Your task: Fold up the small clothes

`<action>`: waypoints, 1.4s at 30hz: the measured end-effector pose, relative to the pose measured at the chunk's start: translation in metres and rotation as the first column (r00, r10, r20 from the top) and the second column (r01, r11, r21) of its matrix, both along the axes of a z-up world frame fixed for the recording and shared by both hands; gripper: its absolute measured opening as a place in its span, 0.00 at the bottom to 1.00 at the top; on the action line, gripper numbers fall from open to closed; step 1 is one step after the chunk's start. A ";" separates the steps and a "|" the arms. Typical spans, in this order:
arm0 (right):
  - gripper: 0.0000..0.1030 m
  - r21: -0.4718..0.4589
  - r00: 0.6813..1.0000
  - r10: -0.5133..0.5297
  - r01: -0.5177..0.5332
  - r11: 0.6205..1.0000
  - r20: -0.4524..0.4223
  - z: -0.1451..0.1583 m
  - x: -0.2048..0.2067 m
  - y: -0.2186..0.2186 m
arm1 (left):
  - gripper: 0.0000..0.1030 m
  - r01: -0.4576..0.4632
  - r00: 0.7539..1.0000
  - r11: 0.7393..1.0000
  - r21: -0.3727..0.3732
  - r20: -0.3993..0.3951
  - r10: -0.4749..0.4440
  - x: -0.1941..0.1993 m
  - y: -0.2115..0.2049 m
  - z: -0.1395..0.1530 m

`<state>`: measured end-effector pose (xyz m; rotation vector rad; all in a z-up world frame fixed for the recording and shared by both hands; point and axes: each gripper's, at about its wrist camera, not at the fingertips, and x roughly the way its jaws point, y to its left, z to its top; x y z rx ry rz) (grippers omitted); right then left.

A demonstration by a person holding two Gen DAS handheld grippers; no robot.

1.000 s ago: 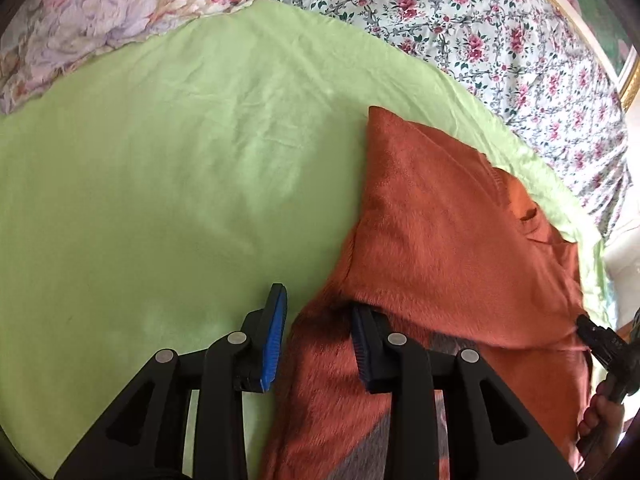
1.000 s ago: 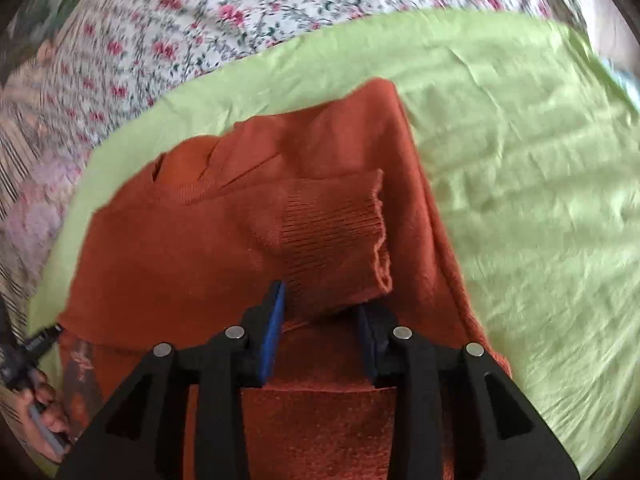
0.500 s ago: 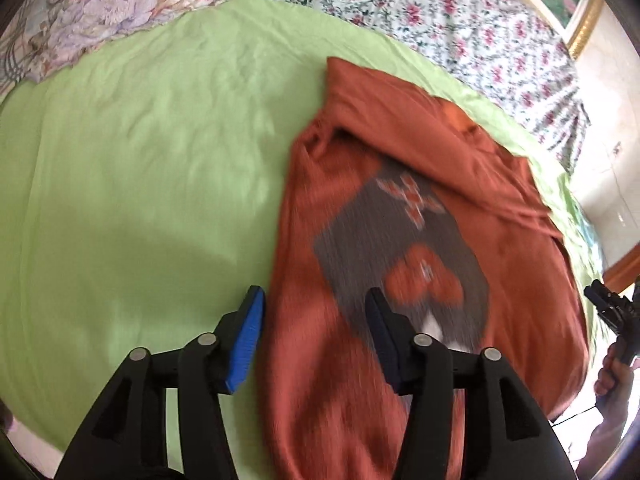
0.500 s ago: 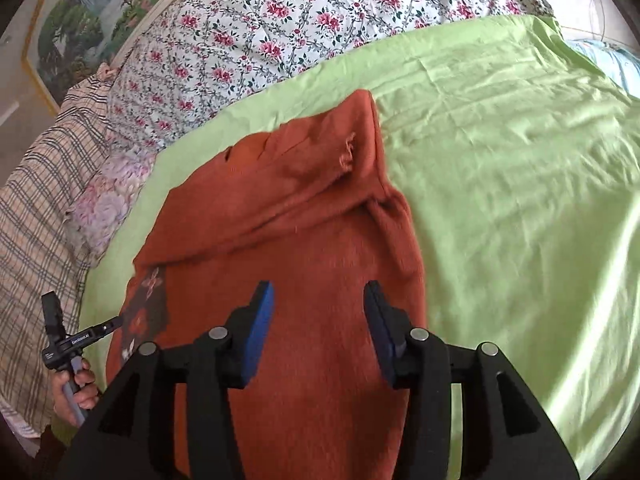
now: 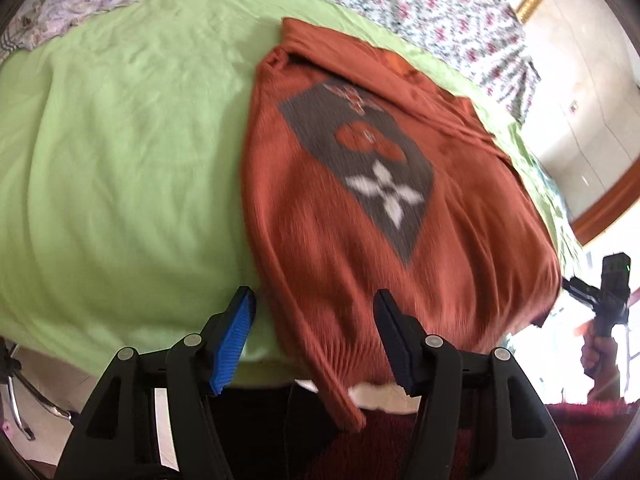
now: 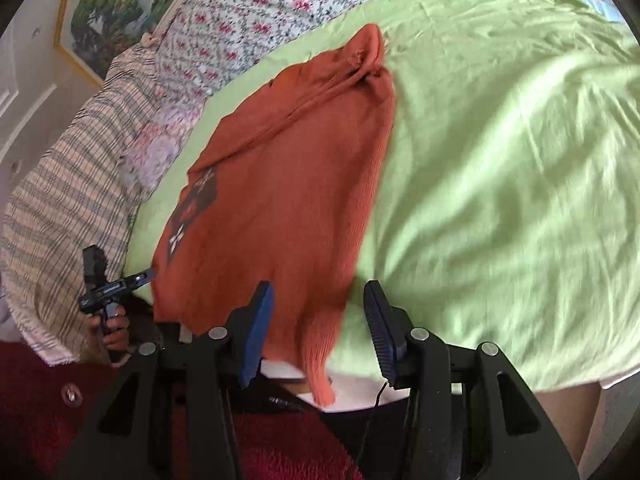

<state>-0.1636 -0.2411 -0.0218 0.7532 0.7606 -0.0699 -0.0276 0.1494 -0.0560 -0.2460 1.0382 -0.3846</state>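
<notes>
An orange knit sweater [image 5: 360,208] with a grey diamond patch lies flat on the green sheet [image 5: 120,160], its hem hanging over the near bed edge. It also shows in the right wrist view [image 6: 288,184]. My left gripper [image 5: 314,328] is open and empty, pulled back above the hem. My right gripper [image 6: 318,320] is open and empty, just off the sweater's near corner. The right gripper also shows at the far right of the left wrist view [image 5: 600,292], and the left gripper at the left of the right wrist view [image 6: 116,288].
The green sheet [image 6: 500,160] covers a bed with floral bedding [image 5: 420,12] behind and a plaid cloth [image 6: 64,208] on one side. A dark red rug [image 6: 60,400] lies on the floor below. A framed picture [image 6: 120,4] hangs on the wall.
Both grippers have let go of the sweater and pulled back and up from the bed. The sweater now lies spread with its grey patch face up, and the bed edge and floor have come into view.
</notes>
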 end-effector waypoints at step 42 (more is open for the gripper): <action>0.07 0.091 0.912 -0.047 0.011 0.996 0.408 0.065 0.063 -0.051 | 0.04 -0.040 0.934 0.958 -0.284 0.329 0.137 0.095 0.023 0.105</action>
